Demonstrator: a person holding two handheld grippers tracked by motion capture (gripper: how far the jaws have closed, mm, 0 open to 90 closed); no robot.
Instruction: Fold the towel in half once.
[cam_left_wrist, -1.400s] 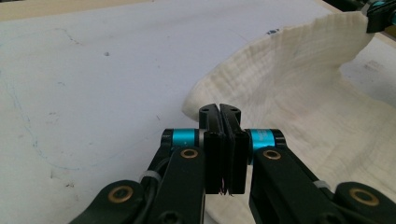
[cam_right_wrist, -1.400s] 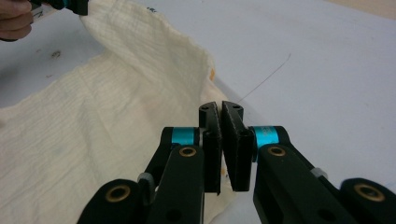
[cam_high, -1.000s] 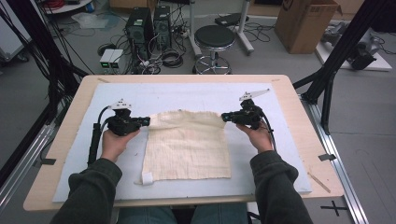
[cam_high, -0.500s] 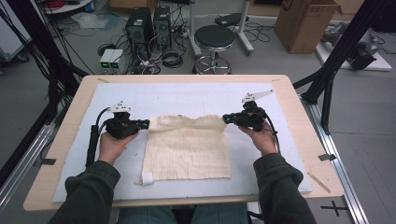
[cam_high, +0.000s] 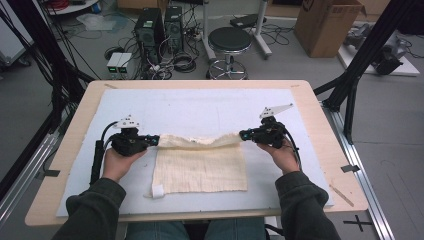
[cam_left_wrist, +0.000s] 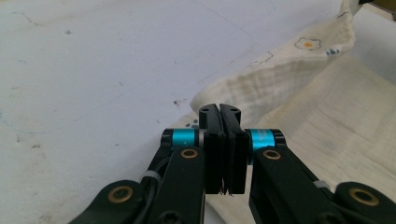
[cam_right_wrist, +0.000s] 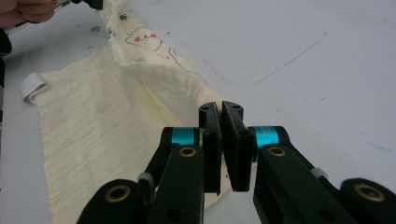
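Left gripper (cam_high: 154, 140) clamped on the far left corner of the cream cloth (cam_high: 200, 170); right gripper (cam_high: 244, 134) clamped on its far right corner; far edge lifted and sagging between the two, folding toward the near side; near part flat on the white mat (cam_high: 200, 105), centre-near of the table (cam_high: 325, 150); small white tag (cam_high: 158, 190) at the cloth's near left corner; printed pattern on the raised underside in both gripper views; stool (cam_high: 229, 42) on the floor beyond the table's far edge.
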